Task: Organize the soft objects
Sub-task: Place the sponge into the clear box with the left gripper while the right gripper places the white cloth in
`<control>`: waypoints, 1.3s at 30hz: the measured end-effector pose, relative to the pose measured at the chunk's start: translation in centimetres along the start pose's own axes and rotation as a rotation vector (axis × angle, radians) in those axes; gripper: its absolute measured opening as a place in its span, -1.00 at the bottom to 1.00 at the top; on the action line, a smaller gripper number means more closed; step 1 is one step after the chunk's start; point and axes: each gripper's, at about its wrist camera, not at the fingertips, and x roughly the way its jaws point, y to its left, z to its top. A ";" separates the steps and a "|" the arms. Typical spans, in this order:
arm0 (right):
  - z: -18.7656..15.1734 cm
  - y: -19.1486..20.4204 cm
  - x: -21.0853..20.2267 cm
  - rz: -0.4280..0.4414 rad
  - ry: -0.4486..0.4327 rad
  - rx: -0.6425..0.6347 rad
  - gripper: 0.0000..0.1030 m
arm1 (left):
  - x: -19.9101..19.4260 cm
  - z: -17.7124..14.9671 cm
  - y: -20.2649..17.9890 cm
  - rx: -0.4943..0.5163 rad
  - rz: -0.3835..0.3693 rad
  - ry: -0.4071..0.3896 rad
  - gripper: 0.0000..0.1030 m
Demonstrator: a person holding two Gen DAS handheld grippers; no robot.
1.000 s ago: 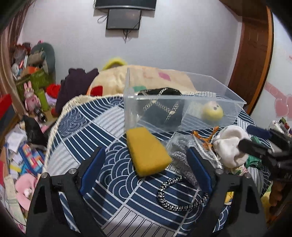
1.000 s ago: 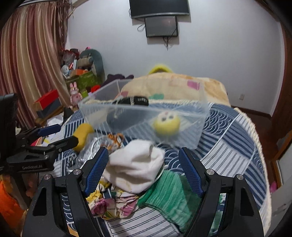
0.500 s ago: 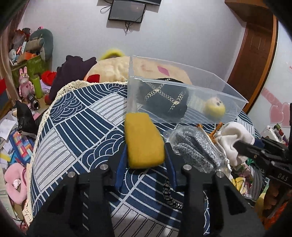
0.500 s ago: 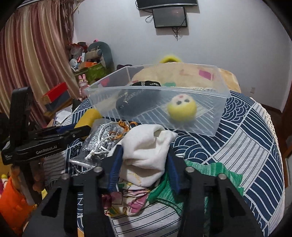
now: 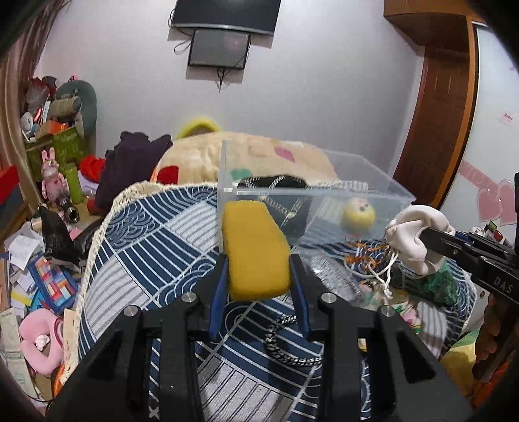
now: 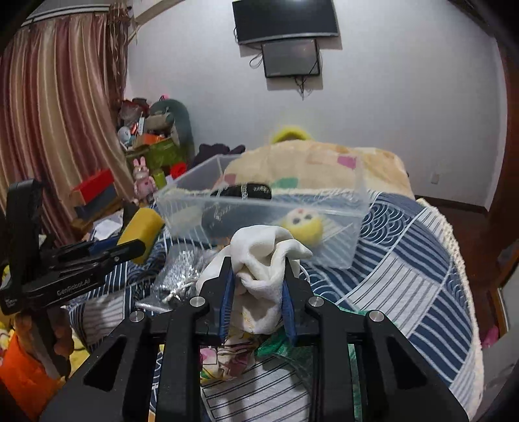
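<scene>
Yellow sponge (image 5: 256, 250) sits clamped between the blue pads of the left gripper (image 5: 258, 276), lifted off the blue-and-white patterned bedspread (image 5: 152, 240) and held just in front of the near corner of the clear plastic bin (image 5: 382, 191). In the right wrist view the right gripper (image 6: 256, 285) is clenched on a bunched white cloth (image 6: 266, 259), which rises above its fingers in loose folds. Under that cloth lie a floral fabric (image 6: 227, 357) and a green knitted cloth (image 6: 275, 347), and just to the left a clear bag of silvery material (image 6: 181, 269) with a white cord. A black-and-white braided cord (image 5: 285, 344) curls on the bedspread below the left gripper. Farther back, the bin rests on the bedspread and holds a black bag with chain trim (image 5: 282, 194) and a round yellow plush with a face (image 5: 358, 214). Beyond the bin is a cream blanket (image 5: 259, 155) with coloured patches, then the white wall with a mounted screen (image 6: 285, 19).
</scene>
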 end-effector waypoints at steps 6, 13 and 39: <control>0.9 -0.5 -1.4 -0.017 -0.050 0.006 -0.54 | -1.4 1.2 -0.5 0.017 -0.005 -0.047 -0.31; 2.0 -0.3 -1.2 -0.007 -0.076 -0.001 -0.54 | -2.1 2.5 -1.6 0.049 -0.013 -0.081 -0.31; 8.4 0.5 2.1 -0.050 -0.165 -0.027 -0.54 | 3.0 8.4 -2.7 0.102 0.022 -0.086 -0.30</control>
